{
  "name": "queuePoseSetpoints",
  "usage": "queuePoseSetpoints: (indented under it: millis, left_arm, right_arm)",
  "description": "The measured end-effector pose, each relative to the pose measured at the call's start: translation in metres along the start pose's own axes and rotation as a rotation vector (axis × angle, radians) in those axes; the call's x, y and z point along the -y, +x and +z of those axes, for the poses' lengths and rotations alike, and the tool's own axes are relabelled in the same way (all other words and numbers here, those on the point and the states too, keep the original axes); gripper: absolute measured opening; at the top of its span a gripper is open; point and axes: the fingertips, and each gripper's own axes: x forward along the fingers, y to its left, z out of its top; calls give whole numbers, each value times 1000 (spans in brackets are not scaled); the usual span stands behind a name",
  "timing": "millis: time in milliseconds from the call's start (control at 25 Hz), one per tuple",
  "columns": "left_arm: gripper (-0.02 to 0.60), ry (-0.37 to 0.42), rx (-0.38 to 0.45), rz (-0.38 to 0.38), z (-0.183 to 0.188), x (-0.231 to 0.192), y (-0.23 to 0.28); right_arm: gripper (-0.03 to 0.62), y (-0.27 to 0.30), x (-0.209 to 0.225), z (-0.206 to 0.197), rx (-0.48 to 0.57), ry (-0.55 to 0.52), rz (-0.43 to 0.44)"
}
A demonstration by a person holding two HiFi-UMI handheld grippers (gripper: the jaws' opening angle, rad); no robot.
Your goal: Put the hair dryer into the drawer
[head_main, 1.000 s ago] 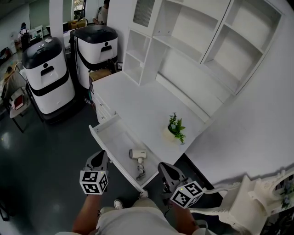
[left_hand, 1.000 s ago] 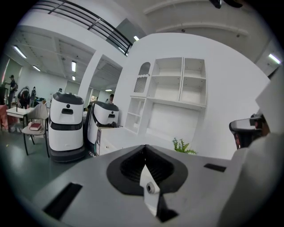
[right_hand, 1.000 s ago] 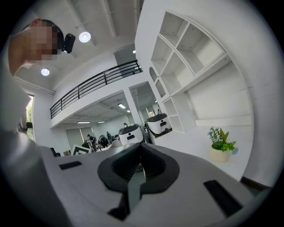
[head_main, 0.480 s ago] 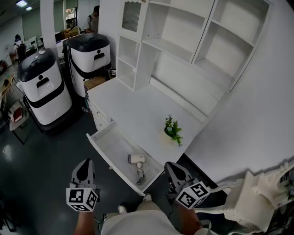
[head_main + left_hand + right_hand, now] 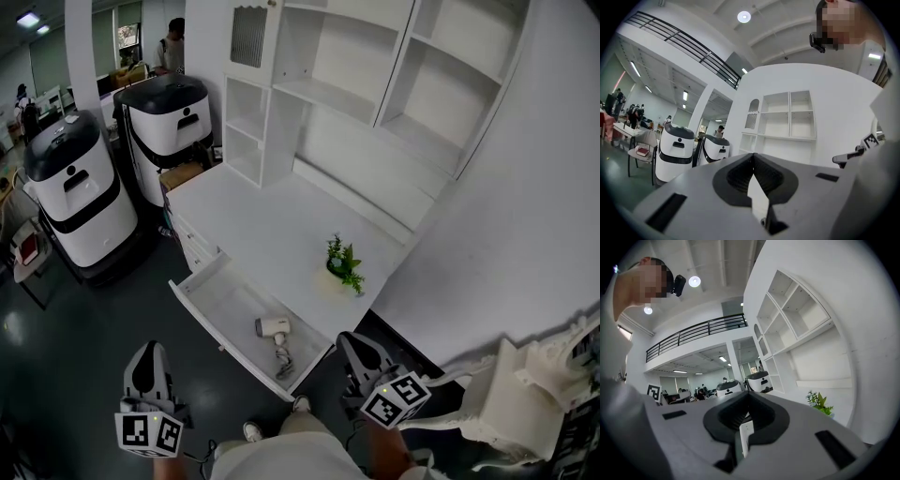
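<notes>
The white hair dryer (image 5: 274, 327) lies inside the open white drawer (image 5: 217, 292), its cord coiled near the drawer's right end. My left gripper (image 5: 150, 351) is at the lower left over the dark floor, well away from the drawer front, shut with nothing in it. My right gripper (image 5: 352, 341) hovers just off the drawer's right corner, also shut and empty. In the left gripper view the left gripper (image 5: 753, 155) has its jaws together and points level at the shelf unit. In the right gripper view the right gripper (image 5: 749, 393) has its pads meeting.
The white desk (image 5: 272, 220) carries a small potted plant (image 5: 339, 263) and a tall shelf unit (image 5: 328, 75). Two white-and-black machines (image 5: 70, 192) (image 5: 176, 122) stand to the left. A white chair (image 5: 520, 408) is at the lower right. A person (image 5: 173, 42) stands far back.
My left gripper has drawn back from the drawer front, toward the lower left of the head view. The right gripper has barely shifted. The hair dryer stays in the drawer.
</notes>
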Motion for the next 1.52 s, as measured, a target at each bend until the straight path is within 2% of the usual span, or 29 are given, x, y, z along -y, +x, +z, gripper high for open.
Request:
queuePoseSetpoints:
  millis: [320,520,1000,1520]
  left_arm:
    - [15,82,26,9,0,3,-15]
    - [15,63,0,-9,-16,14,-21]
    - [15,73,12,-22,-6,19,-29]
    - [15,75,-6,-52,-12,31,-20]
  right_arm:
    - [9,-9,0,1,6,-12,-24]
    - [9,-8,-8,-1,0,-20,-12]
    - [9,-2,-29,-2,-21,-35,37]
    - [9,-6,-24,-12,-59,-36,23]
